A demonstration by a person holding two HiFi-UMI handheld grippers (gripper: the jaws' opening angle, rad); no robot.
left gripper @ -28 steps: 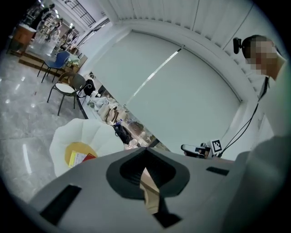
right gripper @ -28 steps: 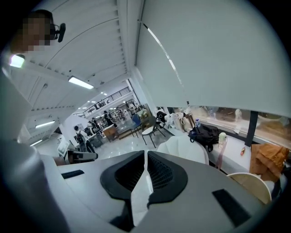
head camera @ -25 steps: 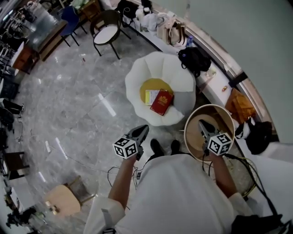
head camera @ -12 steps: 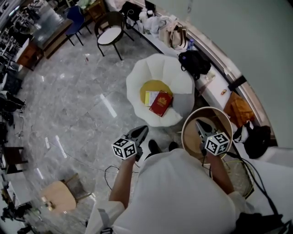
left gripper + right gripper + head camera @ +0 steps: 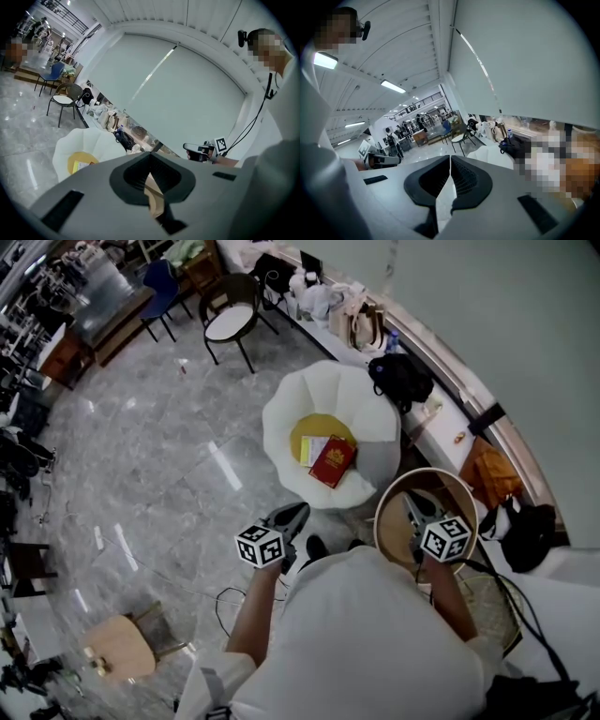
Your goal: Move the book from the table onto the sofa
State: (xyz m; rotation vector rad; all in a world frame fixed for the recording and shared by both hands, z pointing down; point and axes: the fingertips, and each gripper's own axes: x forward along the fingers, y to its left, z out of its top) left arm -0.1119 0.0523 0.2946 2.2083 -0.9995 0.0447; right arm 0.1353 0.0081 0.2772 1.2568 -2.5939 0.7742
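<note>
Book [image 5: 332,461] – red, with a small gold mark on its cover too fine to read – lies flat on the yellow cushion [image 5: 317,425] of the white sofa [image 5: 323,390]. It is ahead of the left gripper [image 5: 298,513] and well apart from it, and ahead and to the left of the right gripper [image 5: 412,503]. A pale booklet [image 5: 312,448] lies at its left edge, seemingly tucked partly under it. Both grippers are empty, jaws pressed together. The right one hovers over the round wooden table [image 5: 448,486], whose top it and the person's arm partly cover. In the left gripper view the gripper's own body hides the book – only the sofa, a strip of cushion and the booklet's corner show. The right gripper view shows just a sliver of the sofa beyond the jaw tips.
</note>
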